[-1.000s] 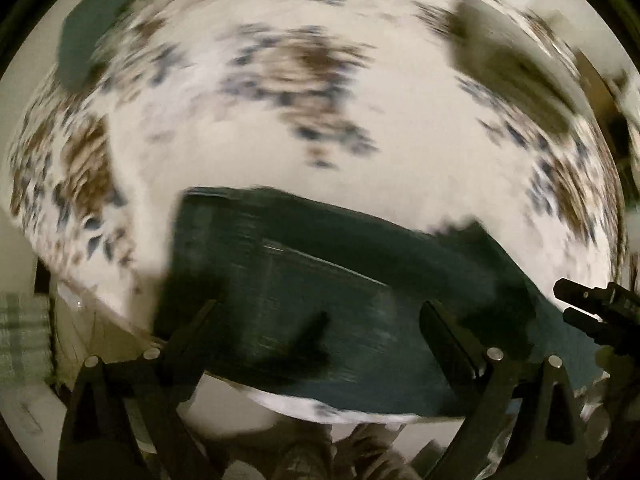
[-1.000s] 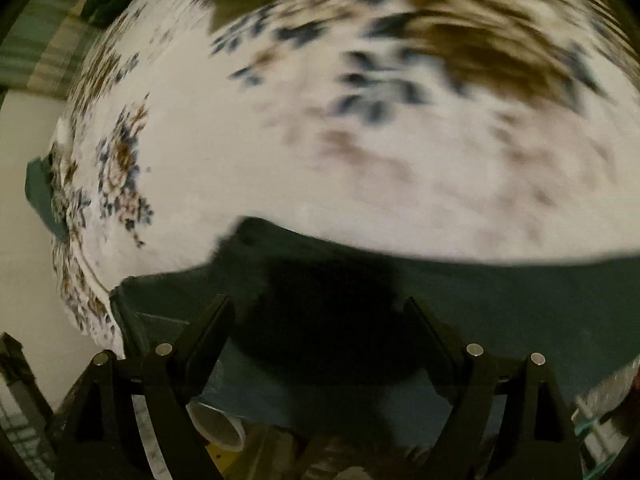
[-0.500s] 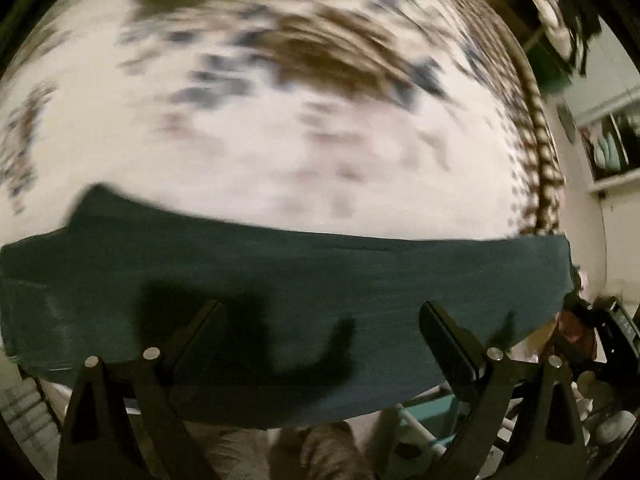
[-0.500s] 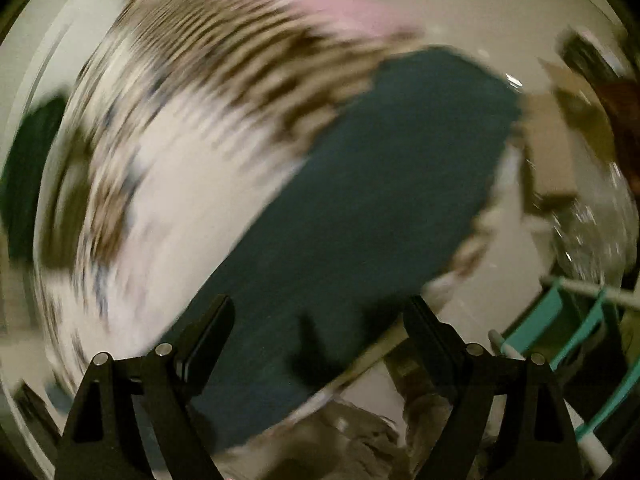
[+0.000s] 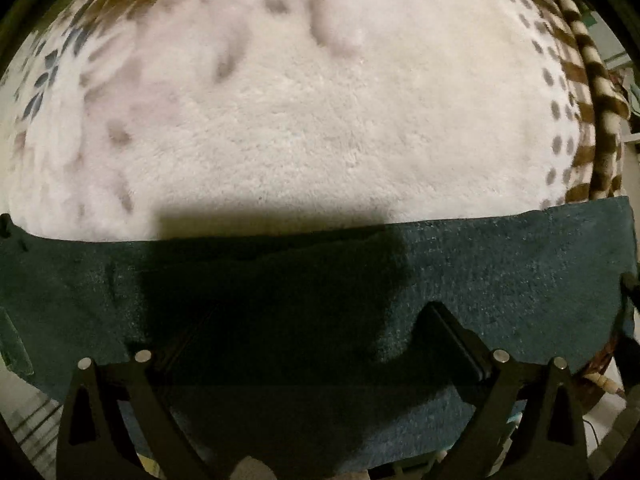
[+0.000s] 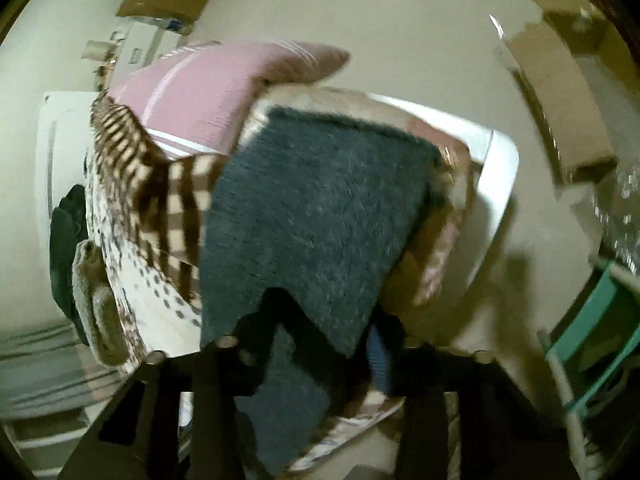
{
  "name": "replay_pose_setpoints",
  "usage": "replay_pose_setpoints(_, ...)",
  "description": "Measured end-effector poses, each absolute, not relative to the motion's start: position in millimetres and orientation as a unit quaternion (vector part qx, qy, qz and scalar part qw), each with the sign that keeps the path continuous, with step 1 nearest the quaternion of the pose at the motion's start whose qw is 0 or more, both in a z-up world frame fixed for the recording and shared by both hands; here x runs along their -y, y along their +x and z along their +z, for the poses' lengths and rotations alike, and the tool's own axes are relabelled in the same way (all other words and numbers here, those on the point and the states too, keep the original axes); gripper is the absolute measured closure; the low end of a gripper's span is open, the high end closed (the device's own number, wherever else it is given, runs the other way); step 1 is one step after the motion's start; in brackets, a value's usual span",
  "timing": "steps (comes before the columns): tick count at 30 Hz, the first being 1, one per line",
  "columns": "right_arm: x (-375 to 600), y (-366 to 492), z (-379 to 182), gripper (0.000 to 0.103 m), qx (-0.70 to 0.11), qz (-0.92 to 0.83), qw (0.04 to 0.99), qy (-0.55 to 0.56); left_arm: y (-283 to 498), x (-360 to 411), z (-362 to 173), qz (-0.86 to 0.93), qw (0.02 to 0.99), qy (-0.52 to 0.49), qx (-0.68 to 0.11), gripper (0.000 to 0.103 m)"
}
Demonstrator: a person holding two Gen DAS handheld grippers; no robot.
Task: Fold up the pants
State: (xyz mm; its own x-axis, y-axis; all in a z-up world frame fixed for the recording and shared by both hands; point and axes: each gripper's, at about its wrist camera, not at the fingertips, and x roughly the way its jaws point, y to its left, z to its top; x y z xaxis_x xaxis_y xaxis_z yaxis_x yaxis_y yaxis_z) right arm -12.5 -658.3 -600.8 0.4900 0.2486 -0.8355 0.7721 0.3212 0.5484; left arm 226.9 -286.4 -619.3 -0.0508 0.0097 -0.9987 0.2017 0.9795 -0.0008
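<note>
The dark teal pants (image 5: 500, 280) lie flat in a long strip along the near edge of a white fleece blanket (image 5: 320, 120). My left gripper (image 5: 316, 328) is open low over the middle of the strip, one finger on each side, with cloth under the fingers. In the right wrist view the pants (image 6: 320, 208) run away toward the far end of the bed. My right gripper (image 6: 312, 328) sits at their near end, blurred, jaws narrow, and whether it pinches cloth is unclear.
A brown-and-cream checked blanket border (image 5: 592, 80) runs along the bed's right side and also shows in the right wrist view (image 6: 160, 184). A pink pillow (image 6: 208, 88) lies at the far end. A teal rack (image 6: 600, 340) and cardboard (image 6: 560, 92) stand on the floor.
My left gripper has dropped closer to the pants and slid right along the strip. My right gripper has swung round to the leg end and its jaws look narrower than before.
</note>
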Motion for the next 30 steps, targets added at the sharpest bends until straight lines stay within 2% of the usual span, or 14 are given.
replay_pose_setpoints(3,660,-13,-587,0.073,-0.448,-0.199,0.687,0.537,228,296,-624,-0.065,0.690,0.071,-0.717,0.000)
replay_pose_setpoints(9,684,-4,-618,0.072,-0.440,-0.194,0.662,0.574,224,302,-625,-0.052,0.696,0.066,-0.713,0.000)
replay_pose_setpoints(12,686,7,-600,0.078,-0.410,-0.165,0.694,0.569,214,298,-622,-0.049,0.699,0.065,-0.711,0.000)
replay_pose_setpoints(15,684,20,-590,0.079,-0.412,-0.136,0.711,0.553,212,299,-623,-0.047,0.701,0.064,-0.709,0.000)
replay_pose_setpoints(16,685,24,-597,0.078,-0.432,-0.143,0.704,0.545,211,302,-623,-0.046,0.702,0.064,-0.708,0.000)
replay_pose_setpoints(18,686,29,-615,0.068,-0.467,-0.155,0.684,0.538,212,293,-623,-0.046,0.701,0.063,-0.708,0.000)
replay_pose_setpoints(21,688,26,-626,0.066,-0.453,-0.150,0.679,0.557,211,295,-623,-0.046,0.701,0.062,-0.709,0.000)
replay_pose_setpoints(22,688,26,-624,0.075,-0.448,-0.154,0.683,0.556,212,290,-621,-0.046,0.701,0.062,-0.709,0.000)
replay_pose_setpoints(23,686,26,-620,0.095,-0.443,-0.160,0.690,0.550,213,288,-622,-0.045,0.702,0.062,-0.708,0.000)
replay_pose_setpoints(30,669,16,-572,0.095,-0.407,-0.180,0.727,0.523,209,287,-600,-0.045,0.709,0.066,-0.700,0.000)
